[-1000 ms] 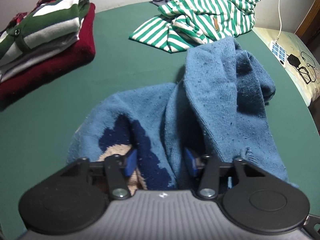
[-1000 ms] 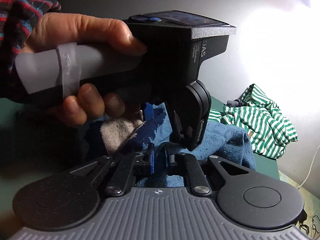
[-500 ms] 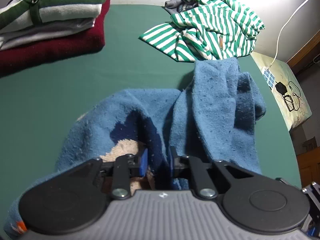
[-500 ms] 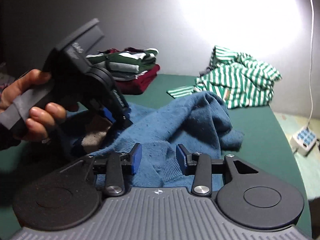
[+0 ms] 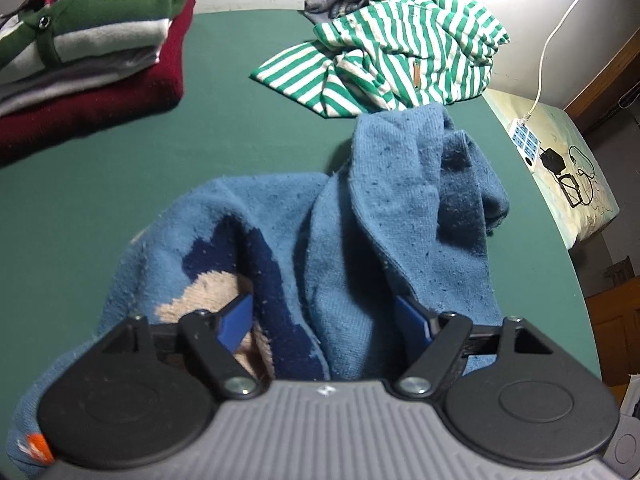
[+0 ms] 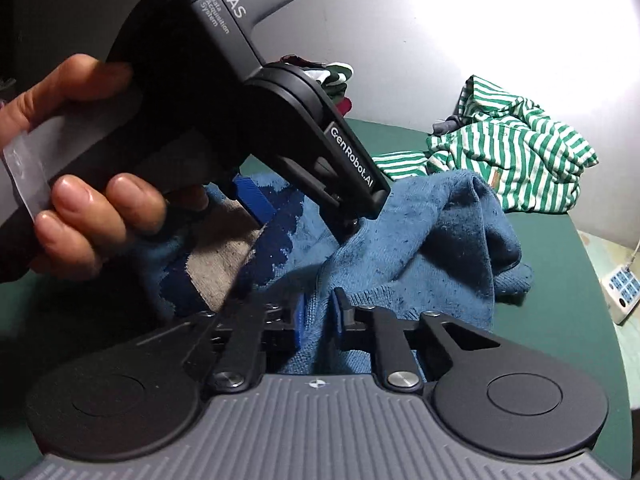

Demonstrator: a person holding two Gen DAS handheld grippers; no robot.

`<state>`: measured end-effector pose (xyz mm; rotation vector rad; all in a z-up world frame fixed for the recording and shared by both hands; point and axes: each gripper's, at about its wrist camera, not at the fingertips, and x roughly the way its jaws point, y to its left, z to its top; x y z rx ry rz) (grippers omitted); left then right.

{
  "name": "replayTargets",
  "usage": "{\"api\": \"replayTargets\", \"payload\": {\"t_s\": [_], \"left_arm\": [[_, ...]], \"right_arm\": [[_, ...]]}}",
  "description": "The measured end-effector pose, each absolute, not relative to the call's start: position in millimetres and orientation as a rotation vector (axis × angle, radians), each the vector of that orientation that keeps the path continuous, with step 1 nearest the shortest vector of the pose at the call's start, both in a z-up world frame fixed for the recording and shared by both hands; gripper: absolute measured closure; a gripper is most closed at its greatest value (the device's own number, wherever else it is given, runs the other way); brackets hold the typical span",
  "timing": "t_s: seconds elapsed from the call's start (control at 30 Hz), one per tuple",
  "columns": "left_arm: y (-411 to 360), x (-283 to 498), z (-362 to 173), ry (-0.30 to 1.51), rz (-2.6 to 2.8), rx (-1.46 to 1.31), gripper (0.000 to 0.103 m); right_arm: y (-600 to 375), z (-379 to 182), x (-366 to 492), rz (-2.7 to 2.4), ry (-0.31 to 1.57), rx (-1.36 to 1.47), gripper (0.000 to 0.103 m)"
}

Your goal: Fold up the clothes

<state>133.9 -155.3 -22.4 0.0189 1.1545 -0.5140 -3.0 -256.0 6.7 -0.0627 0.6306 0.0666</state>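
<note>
Blue knit fills the lower middle of the left wrist view: the blue sweater (image 5: 360, 208) lies crumpled on the green counter (image 5: 120, 184), one sleeve stretching away towards the far edge. The left gripper (image 5: 326, 320) points down into it, its fingers (image 5: 236, 316) spreading wider, folds of the knit lying loose between them and not pinched. Bare counter stays open to the left of the sweater. At the far left sits a folded stack (image 5: 80, 52) of red, grey and green-striped garments; at the far right a green-and-white striped shirt (image 5: 400, 48) lies rumpled, touching the sleeve's tip. Past the counter's curved right edge a power strip (image 5: 524, 140) rests on a lower surface.

In the right wrist view, the right gripper (image 6: 318, 316) has its fingers (image 6: 300, 320) closing on a ridge of the sweater, pinching the fabric. A hand (image 6: 80, 184) holds the left gripper just above the sweater's dark-blue and beige pattern. Open green counter runs along the right, up to its rounded edge.
</note>
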Motion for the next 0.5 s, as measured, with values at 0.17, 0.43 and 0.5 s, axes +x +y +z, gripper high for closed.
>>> {"api": "replayTargets", "payload": {"t_s": [0.17,0.43,0.5], "left_arm": [[-150.9,132.5,-10.4,1.132,-0.564,-0.033,0.019],[-132.4,138.9,-6.8,1.142,-0.566,-0.120,0.014],[-131.2,139.0,-5.3,1.140,-0.594,-0.164,0.014]], "right_arm": [[-244.5,10.0,-10.1,0.065,0.570,-0.153,0.092],[-238.7,8.0,-6.1,0.066,0.581,-0.170,0.092],[-237.9,7.8,-6.3,0.073,0.584,-0.175,0.092]]}}
